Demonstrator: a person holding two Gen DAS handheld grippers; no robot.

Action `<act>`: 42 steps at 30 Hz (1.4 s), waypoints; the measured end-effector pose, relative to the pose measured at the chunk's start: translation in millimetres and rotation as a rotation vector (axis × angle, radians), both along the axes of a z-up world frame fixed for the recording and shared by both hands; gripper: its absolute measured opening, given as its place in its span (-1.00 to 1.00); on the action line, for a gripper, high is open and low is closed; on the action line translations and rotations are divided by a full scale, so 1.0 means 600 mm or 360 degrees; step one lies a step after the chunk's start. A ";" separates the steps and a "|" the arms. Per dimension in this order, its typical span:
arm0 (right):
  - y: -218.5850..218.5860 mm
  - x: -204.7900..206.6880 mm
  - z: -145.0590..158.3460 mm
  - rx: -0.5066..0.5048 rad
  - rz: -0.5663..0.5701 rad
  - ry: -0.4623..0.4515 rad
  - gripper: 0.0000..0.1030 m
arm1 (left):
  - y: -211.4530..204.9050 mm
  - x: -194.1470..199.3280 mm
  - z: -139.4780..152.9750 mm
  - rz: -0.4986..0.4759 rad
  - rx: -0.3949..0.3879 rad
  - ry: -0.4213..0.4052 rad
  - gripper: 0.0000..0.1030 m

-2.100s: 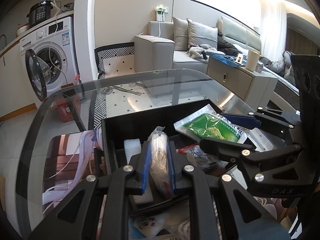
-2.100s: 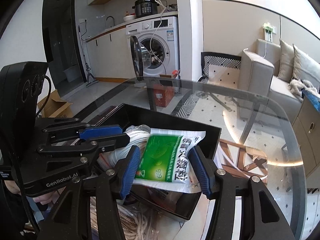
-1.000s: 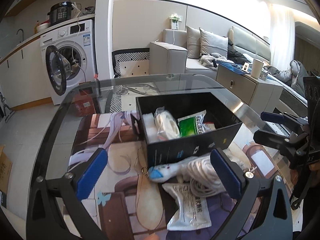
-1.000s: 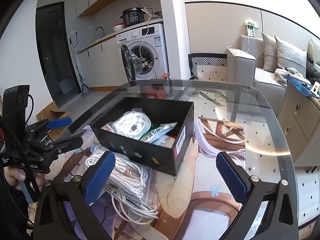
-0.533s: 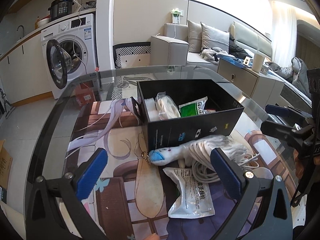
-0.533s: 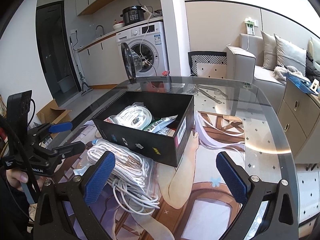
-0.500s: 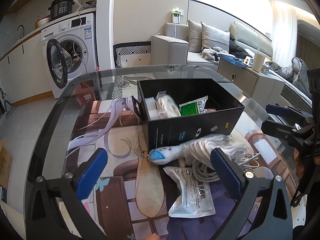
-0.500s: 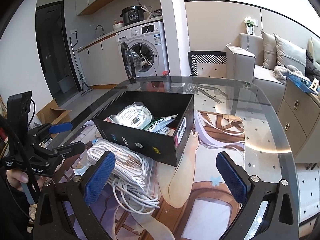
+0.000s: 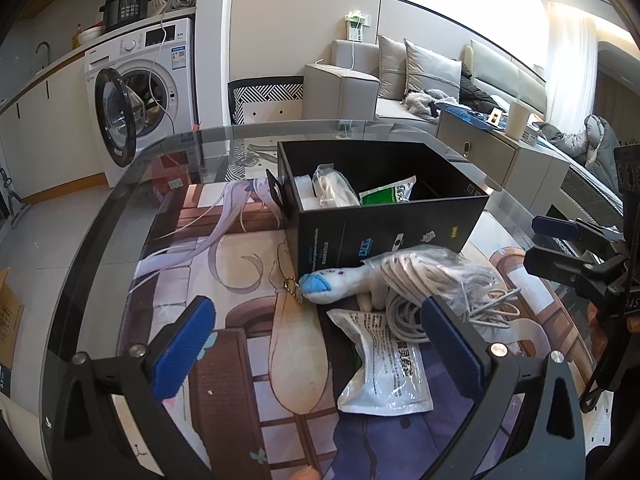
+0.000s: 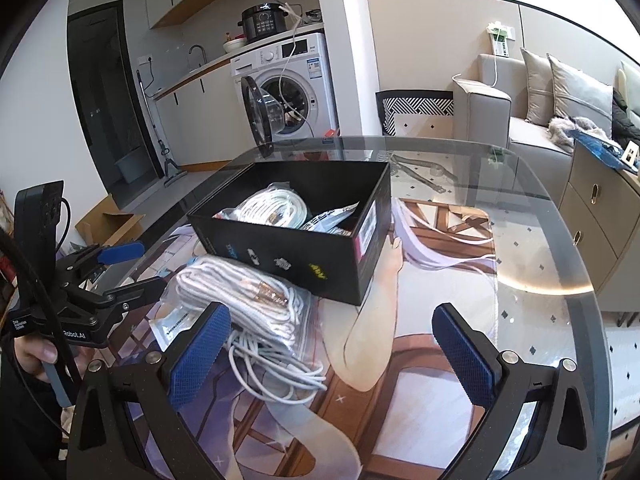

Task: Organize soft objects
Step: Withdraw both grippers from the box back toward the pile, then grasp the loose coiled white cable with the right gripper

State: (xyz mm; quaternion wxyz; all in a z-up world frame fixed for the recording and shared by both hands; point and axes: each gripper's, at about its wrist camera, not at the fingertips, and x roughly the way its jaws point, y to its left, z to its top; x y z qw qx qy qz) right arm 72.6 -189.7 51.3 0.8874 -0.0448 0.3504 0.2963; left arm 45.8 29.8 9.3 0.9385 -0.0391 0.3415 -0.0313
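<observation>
The left claw (image 9: 316,344) hung wide open above the round glass counter (image 9: 120,208), gripping nothing. Ahead stood the black rectangular cardboard box (image 9: 384,232), whose near wall hid most of its contents; only a bagged white cable coil (image 9: 334,190) and a green printed packet (image 9: 390,194) peeked out. Just before it lay a blue-nosed white plush toy (image 9: 332,286), partly under a bagged bundle of white cable (image 10: 248,300), and a white printed pouch (image 9: 390,368). The right claw (image 10: 334,352) was equally spread and empty
</observation>
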 end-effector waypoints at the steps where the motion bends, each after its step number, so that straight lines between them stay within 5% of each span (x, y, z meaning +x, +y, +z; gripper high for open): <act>1: 0.001 -0.001 -0.001 0.0001 0.0007 0.0003 0.99 | 0.000 0.000 -0.001 -0.0003 -0.0003 0.0001 1.00; 42: 0.067 0.005 -0.083 -0.0080 -0.0033 0.0282 0.99 | -0.011 0.000 -0.042 -0.0045 -0.0021 0.0103 1.00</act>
